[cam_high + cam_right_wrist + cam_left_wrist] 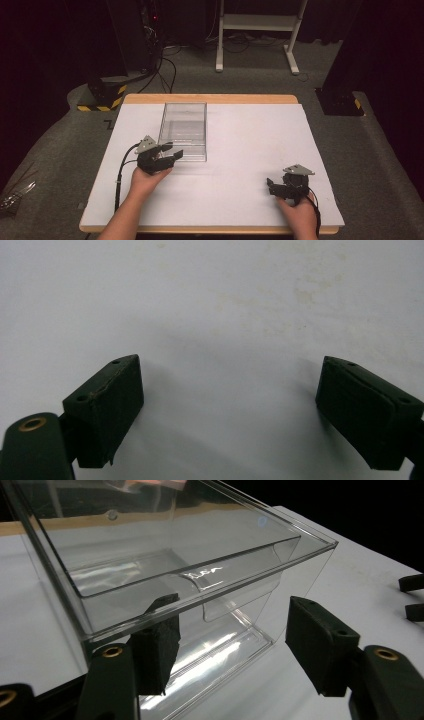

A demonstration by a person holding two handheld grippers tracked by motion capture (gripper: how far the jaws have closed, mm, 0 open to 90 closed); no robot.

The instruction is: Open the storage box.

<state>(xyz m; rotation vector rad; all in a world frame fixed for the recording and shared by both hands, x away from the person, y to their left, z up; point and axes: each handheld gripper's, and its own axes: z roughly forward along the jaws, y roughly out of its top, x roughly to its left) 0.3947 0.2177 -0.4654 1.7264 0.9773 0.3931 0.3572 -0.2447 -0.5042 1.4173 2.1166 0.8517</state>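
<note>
The left tool (pixel 174 151) is seen spread wide at the near corner of the clear plastic box (pixel 184 125), one jaw inside behind the near wall and the other outside, just beside that corner; whether the inner pad touches the wall cannot be told. The box is set upright on the white surface (pixel 240 150). The right tool (pixel 270 184) is held spread over bare surface, well apart from the box, nothing between its jaws
</note>
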